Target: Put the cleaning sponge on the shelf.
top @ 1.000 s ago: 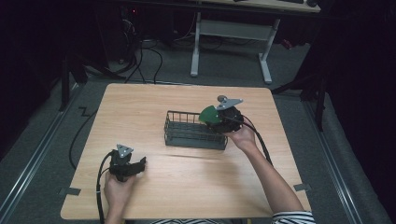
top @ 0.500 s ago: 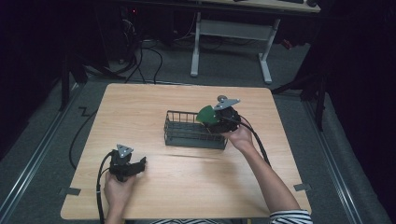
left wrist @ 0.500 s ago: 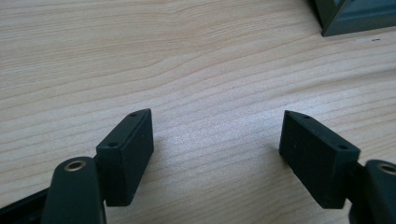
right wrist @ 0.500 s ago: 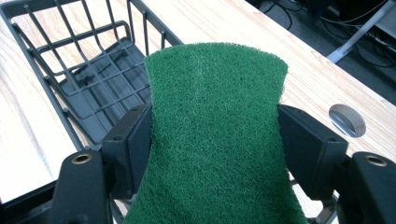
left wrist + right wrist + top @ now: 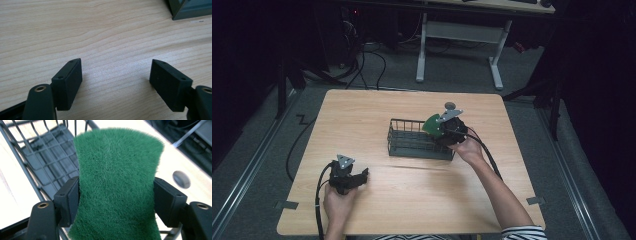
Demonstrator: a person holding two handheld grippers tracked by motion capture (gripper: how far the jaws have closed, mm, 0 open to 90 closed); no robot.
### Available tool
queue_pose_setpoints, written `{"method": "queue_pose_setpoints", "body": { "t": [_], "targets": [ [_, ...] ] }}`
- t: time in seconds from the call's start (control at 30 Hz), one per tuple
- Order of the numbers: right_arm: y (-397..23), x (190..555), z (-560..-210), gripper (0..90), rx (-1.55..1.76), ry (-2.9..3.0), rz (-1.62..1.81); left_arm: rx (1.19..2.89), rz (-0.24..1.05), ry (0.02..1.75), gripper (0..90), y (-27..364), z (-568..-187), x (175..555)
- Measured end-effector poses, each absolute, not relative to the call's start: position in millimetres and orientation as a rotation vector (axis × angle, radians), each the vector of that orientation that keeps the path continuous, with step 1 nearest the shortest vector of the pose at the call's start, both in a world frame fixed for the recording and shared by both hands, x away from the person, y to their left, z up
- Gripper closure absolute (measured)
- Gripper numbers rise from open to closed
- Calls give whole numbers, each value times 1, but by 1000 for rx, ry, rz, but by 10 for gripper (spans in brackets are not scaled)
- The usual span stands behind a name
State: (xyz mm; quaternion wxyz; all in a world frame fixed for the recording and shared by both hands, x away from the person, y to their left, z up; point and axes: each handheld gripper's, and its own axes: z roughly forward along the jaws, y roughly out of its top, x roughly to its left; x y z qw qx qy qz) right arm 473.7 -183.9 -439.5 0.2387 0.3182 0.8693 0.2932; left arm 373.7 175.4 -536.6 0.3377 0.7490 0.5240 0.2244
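Green scouring pad point(image 5: 116, 182) clamped in right tool point(image 5: 116, 202), long axis running away over wire basket point(image 5: 412, 145), left tool point(image 5: 116, 82) apart.

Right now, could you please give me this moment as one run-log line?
right gripper: shut on green sponge, above wire basket | left gripper: open, on table

Your left gripper point(image 5: 116, 82) over bare wood — jaws wide apart

You hold its two black jaws spread just above the light wooden table point(image 5: 100, 32), with only wood grain between them — nothing gripped. At the top right corner you can see the dark corner of the wire basket point(image 5: 191, 8), well apart from the jaws.
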Motion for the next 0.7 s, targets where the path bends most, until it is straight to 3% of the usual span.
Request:
{"method": "queue_pose_setpoints", "body": {
  "t": [0.4,0.7],
  "targets": [
    [-194,475,-437,278,964,2418,931,1951,583,1366,266,176,-537,374],
    [-210,469,-434,365,1041,2356,1105,1949,581,1366,266,176,-537,374]
  ]
}}
